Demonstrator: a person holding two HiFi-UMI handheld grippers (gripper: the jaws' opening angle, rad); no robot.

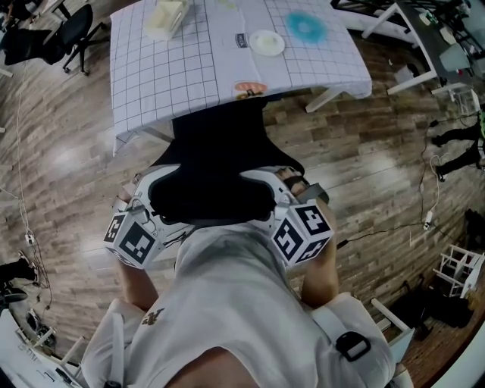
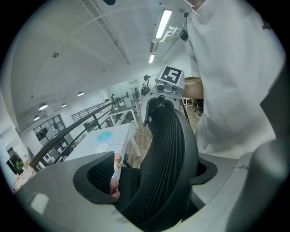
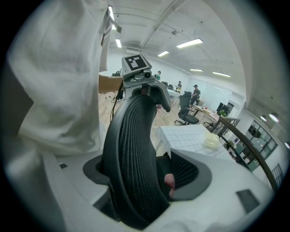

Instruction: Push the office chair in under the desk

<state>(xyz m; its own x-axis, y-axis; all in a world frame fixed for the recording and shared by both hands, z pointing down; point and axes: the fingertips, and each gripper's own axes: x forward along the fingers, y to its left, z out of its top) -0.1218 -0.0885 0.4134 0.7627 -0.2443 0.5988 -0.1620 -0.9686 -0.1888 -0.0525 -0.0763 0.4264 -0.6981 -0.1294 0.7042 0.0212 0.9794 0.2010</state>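
Note:
The black office chair (image 1: 216, 163) stands in front of the desk (image 1: 189, 76), which has a white grid cloth. The front of the chair's seat reaches under the desk edge. Its mesh backrest (image 2: 165, 154) (image 3: 131, 154) is closest to me, upright between the two grippers. My left gripper (image 1: 155, 198) (image 2: 154, 176) is shut on the backrest's left edge. My right gripper (image 1: 269, 198) (image 3: 140, 181) is shut on its right edge. Each gripper view shows the other gripper at the far end of the backrest. My torso hides the lower part of the chair.
On the desk lie a pale yellow container (image 1: 167, 19), a white disc (image 1: 267, 42) and a blue round patch (image 1: 306, 28). Another black chair (image 1: 72, 34) stands at the far left. A white rack (image 1: 457, 269) and cables are on the wooden floor at the right.

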